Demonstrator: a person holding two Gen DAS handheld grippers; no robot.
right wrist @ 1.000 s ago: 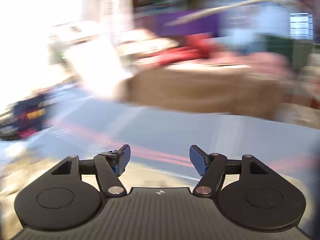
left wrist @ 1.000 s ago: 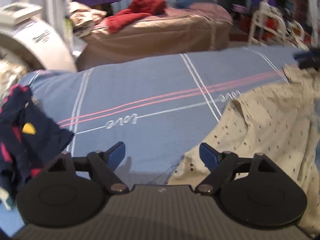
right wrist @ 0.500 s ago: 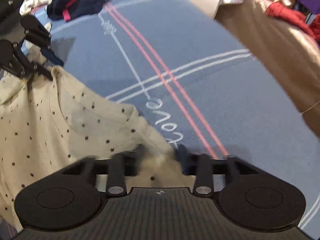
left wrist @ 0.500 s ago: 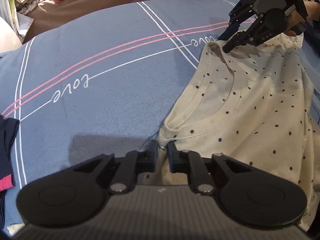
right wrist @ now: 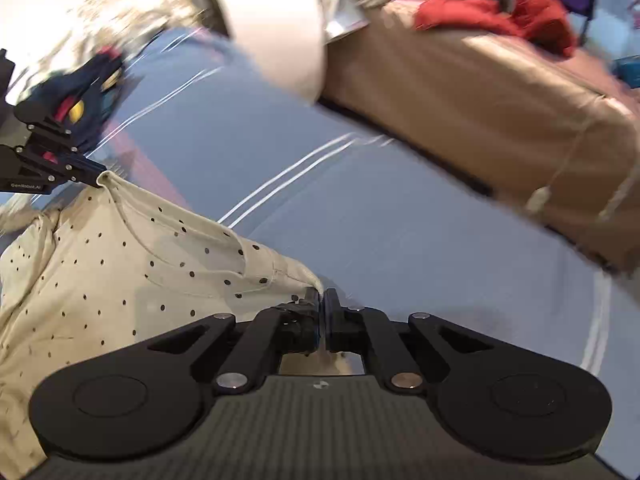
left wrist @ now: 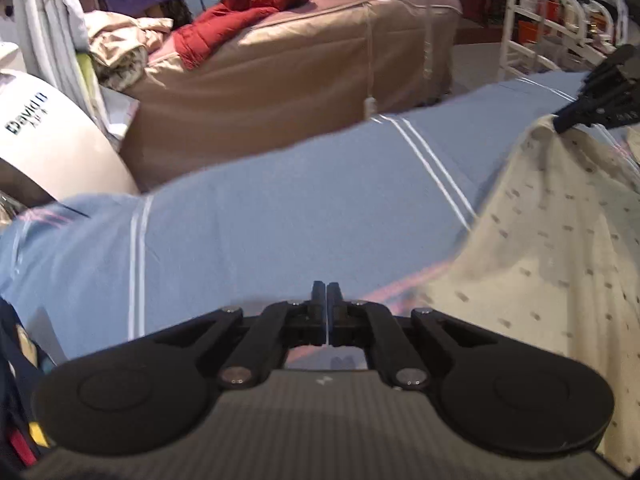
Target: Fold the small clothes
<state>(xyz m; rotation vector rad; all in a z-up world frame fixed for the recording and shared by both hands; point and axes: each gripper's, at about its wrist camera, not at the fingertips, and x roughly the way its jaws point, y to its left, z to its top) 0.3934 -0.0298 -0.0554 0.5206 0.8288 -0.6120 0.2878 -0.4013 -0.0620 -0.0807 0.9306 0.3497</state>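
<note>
A cream dotted shirt [right wrist: 120, 272] hangs between my two grippers above the blue bed sheet [left wrist: 280, 216]. My right gripper [right wrist: 321, 296] is shut on one shoulder of the shirt. My left gripper [left wrist: 327, 292] is shut; in the right wrist view it [right wrist: 86, 174] pinches the other shoulder at the far left. In the left wrist view the shirt [left wrist: 552, 248] drapes at the right, with the right gripper [left wrist: 576, 114] holding its top corner.
A dark patterned garment [right wrist: 80, 92] lies on the sheet at the left. A brown-covered bed [left wrist: 288, 68] with a red garment [left wrist: 248, 12] stands behind. A white rounded appliance [left wrist: 48, 140] is at the left, a white rack [left wrist: 532, 36] at the back right.
Both grippers went from open to shut on the shirt's shoulders, then lifted it off the sheet. The views have tilted up toward the room.
</note>
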